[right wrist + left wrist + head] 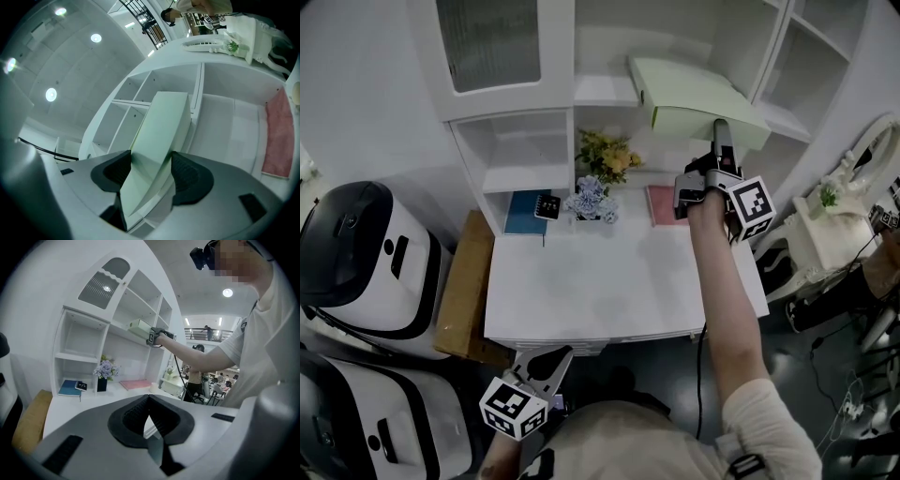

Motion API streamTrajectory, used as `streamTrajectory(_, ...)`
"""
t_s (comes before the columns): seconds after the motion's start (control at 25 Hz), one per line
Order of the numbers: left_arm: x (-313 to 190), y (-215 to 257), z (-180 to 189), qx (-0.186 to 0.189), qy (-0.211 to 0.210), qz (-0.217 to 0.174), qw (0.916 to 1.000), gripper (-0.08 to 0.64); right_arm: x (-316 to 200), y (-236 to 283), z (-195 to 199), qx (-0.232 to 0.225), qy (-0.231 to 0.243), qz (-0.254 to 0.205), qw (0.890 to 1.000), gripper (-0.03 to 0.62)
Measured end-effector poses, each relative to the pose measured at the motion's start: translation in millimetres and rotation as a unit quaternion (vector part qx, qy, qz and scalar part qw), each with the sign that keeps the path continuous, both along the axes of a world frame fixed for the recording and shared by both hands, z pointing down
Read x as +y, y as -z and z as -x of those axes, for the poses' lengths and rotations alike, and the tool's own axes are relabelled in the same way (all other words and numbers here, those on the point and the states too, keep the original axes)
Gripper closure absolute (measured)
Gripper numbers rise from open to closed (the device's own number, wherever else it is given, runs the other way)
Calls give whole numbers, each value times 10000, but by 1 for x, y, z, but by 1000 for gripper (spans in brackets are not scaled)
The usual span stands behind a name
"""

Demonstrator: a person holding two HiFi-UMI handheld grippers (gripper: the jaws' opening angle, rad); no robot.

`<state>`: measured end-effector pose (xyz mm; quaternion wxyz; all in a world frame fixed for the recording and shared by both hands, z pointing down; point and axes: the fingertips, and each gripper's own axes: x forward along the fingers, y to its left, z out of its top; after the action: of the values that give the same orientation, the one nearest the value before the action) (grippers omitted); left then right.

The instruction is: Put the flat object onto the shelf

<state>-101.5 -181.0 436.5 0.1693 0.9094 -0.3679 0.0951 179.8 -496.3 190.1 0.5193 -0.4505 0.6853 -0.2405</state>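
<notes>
A person's right tongs (pixel 151 165) are closed on the near end of a pale green flat box (pixel 698 98), one dark pad pressed to each broad face. The box is raised at the open middle compartment of a white shelf unit (pixel 605 89), its far end over the shelf board; whether it rests there cannot be told. Below it, at the far edge of the white worktop (pixel 600 291), lie a pink flat book (pixel 661 204) on the right and a blue book (pixel 523 211) on the left, with a small vase of pale flowers (pixel 591 202) between them. The left tongs (pixel 149 401) are held low at the near edge, closed on nothing.
</notes>
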Motion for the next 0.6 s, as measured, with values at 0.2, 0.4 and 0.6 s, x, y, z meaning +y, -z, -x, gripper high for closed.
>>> streamTrajectory(0.2,-4,0,-1,-10,27,27,10000,546,-7,-1,-3,37,-35,32,10000,328)
streamTrajectory(0.4,-7,-2,0,-19,61,54,10000,546,-13,0,-4,83,-53,42,9999,331)
streamTrajectory(0.6,-8,-6,2,-7,108,134,9999,546,-22,-1,-4,155,-97,70,9998,333)
